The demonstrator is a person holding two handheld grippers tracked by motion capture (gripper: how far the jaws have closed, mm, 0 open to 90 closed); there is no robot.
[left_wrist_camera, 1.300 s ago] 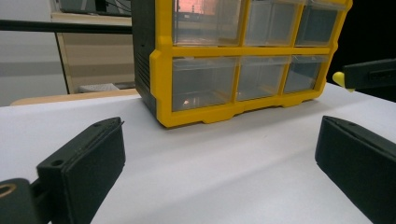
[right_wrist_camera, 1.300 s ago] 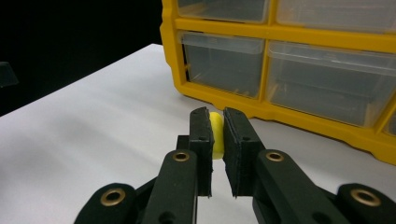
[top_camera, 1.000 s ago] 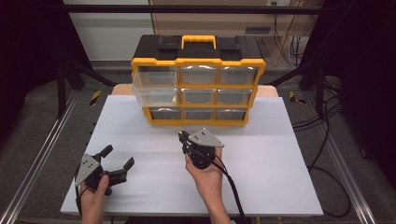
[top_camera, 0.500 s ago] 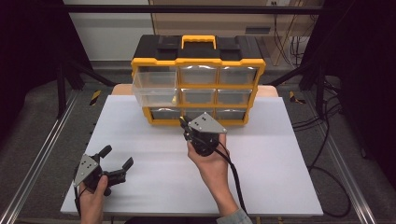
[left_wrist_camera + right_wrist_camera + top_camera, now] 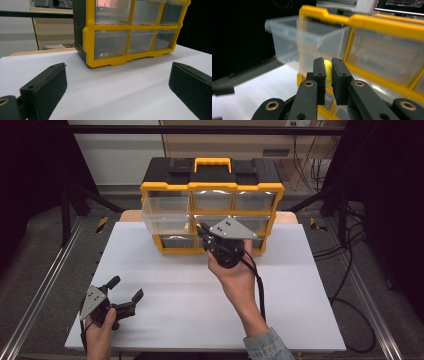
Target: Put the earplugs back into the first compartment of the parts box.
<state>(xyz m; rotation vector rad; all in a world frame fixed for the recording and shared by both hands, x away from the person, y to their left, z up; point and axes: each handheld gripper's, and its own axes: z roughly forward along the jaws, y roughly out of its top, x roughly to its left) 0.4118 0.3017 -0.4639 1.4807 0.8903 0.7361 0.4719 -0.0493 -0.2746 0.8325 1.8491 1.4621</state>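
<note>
The right gripper (image 5: 204, 234) is raised at arm's length over the table's far half, its jaws nearly closed on a small yellow piece (image 5: 327, 72); the right hand (image 5: 235, 276) grips it from below; the left gripper (image 5: 125, 290) sits low near the front-left corner, jaws spread wide, held by the left hand (image 5: 100, 330).

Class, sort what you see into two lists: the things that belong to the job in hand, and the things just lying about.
In the job:
- right claw, shut on a small yellow piece
- clear plastic drawer, pulled out
- yellow and black drawer cabinet

Lying about, as far as one can judge:
- left claw, open, low over the white table
- black cables on the floor
</note>
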